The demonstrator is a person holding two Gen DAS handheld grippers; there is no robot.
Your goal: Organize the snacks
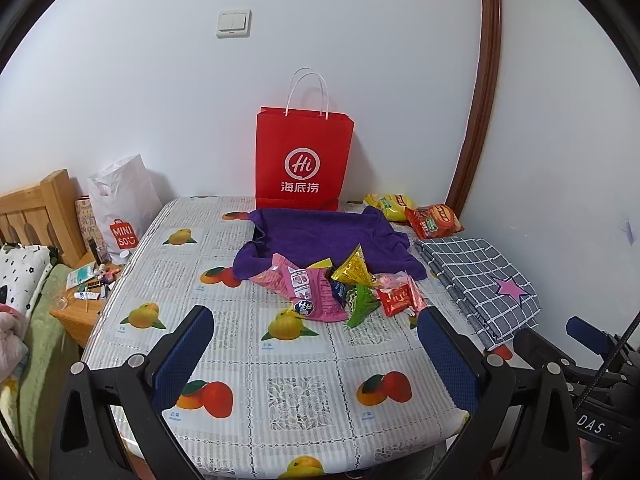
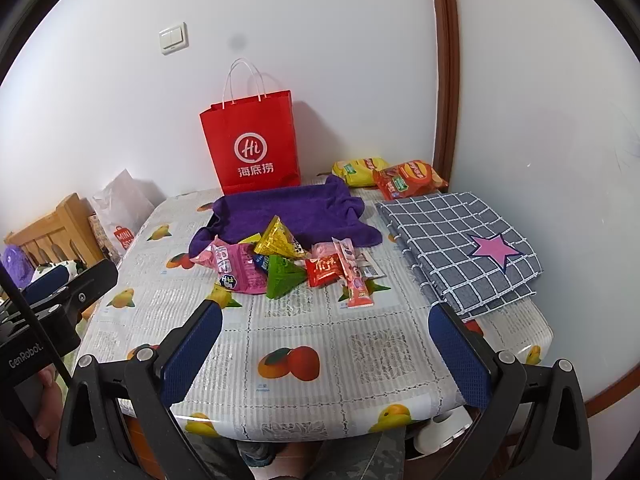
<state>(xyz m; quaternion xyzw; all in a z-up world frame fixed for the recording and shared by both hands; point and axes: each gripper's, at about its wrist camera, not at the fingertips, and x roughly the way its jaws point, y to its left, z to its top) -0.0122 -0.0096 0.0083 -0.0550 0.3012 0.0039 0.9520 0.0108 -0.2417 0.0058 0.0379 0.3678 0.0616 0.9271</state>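
Observation:
A pile of small snack packets lies mid-table: a pink packet (image 1: 310, 292) (image 2: 236, 270), a gold pyramid packet (image 1: 354, 270) (image 2: 278, 240), a green pyramid packet (image 1: 360, 304) (image 2: 284, 276), a red packet (image 1: 396, 300) (image 2: 322, 270) and a pink stick packet (image 2: 354, 280). Behind them a purple towel (image 1: 320, 236) (image 2: 288, 212) lines a tray. Two crisp bags, yellow (image 1: 388, 205) (image 2: 358, 168) and red (image 1: 434, 220) (image 2: 408, 180), lie at the back right. My left gripper (image 1: 314, 334) and right gripper (image 2: 326, 328) are open and empty, above the table's near part.
A red paper bag (image 1: 304, 156) (image 2: 252, 144) stands against the wall behind the towel. A folded grey checked cloth with a pink star (image 1: 480, 280) (image 2: 460, 244) lies at the right. A white bag (image 1: 120, 204) and a cluttered wooden nightstand (image 1: 86, 300) stand left of the table.

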